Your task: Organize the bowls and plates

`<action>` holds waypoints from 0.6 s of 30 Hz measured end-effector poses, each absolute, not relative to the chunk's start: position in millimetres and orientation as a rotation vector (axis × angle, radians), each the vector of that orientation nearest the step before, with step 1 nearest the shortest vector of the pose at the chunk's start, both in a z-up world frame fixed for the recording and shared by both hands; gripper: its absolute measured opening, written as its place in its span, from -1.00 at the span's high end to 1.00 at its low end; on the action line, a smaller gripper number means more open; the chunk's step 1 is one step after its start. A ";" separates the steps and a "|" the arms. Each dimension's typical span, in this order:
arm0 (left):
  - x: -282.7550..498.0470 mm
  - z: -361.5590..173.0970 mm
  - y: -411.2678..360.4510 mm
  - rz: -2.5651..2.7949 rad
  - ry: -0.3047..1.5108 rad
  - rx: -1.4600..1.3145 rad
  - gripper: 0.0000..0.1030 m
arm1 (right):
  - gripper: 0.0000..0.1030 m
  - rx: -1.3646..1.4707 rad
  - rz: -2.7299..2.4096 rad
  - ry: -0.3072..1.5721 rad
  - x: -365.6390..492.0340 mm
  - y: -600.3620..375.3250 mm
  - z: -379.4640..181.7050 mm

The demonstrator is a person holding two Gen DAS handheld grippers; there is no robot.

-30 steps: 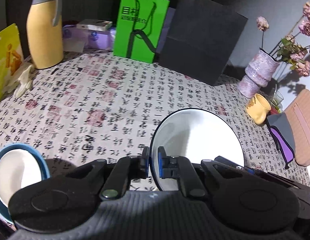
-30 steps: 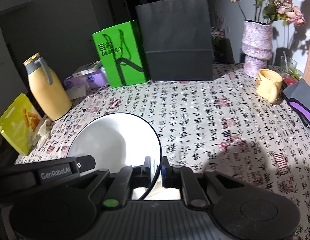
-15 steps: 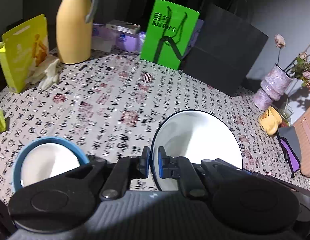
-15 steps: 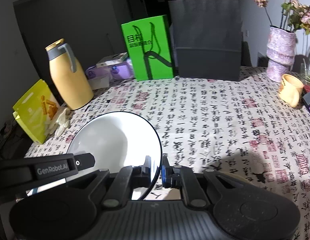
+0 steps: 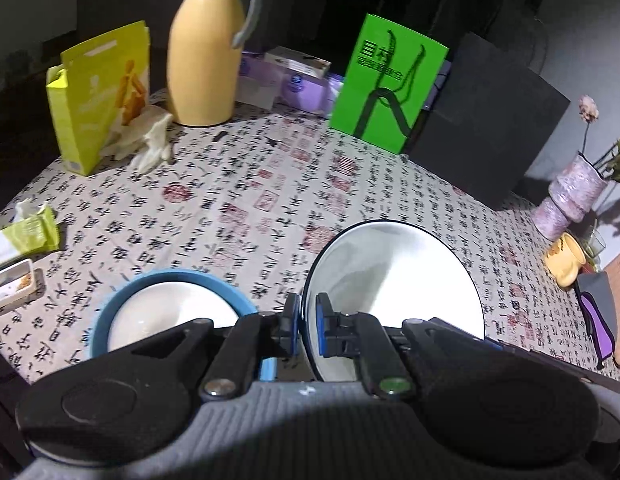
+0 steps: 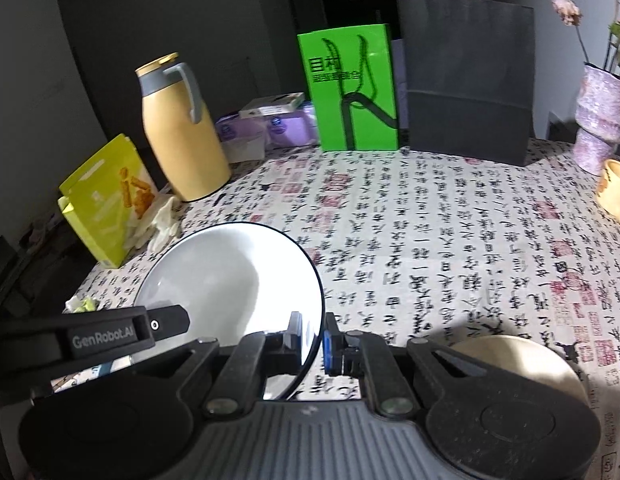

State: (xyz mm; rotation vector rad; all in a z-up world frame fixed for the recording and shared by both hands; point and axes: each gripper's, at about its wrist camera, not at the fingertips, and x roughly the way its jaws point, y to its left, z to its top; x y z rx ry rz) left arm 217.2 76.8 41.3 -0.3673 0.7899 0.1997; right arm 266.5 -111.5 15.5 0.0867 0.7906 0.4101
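Note:
A white plate with a thin black rim (image 5: 394, 280) hangs tilted above the patterned tablecloth (image 5: 230, 208), held between both grippers. My left gripper (image 5: 307, 328) is shut on its left rim. My right gripper (image 6: 313, 340) is shut on the right rim of the same plate (image 6: 230, 276). A blue-rimmed white bowl (image 5: 166, 312) rests on the cloth just left of the left gripper, partly hidden by its body. In the right wrist view a cream dish (image 6: 510, 356) lies low on the right, half covered by the gripper body.
At the back stand a yellow thermos jug (image 5: 206, 52), a green paper bag (image 5: 386, 84) and a black bag (image 5: 482, 128). A yellow snack bag (image 5: 98, 92) and a wrapper (image 5: 26, 236) lie left. A vase (image 5: 570, 196) and a yellow mug (image 5: 564, 260) are on the right.
Both grippers have carried the plate leftward across the table. The blue-rimmed bowl has come further into the left wrist view, and the cream dish now shows in the right wrist view.

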 end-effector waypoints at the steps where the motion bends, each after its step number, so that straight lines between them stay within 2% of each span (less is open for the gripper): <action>1: 215.3 41.0 81.0 0.206 0.789 -0.372 0.82 | 0.82 0.083 0.416 0.791 265.5 -107.2 15.6; 18: 186.0 29.7 146.4 0.293 0.784 -0.431 0.82 | 0.81 0.055 0.519 0.839 254.0 -43.2 3.4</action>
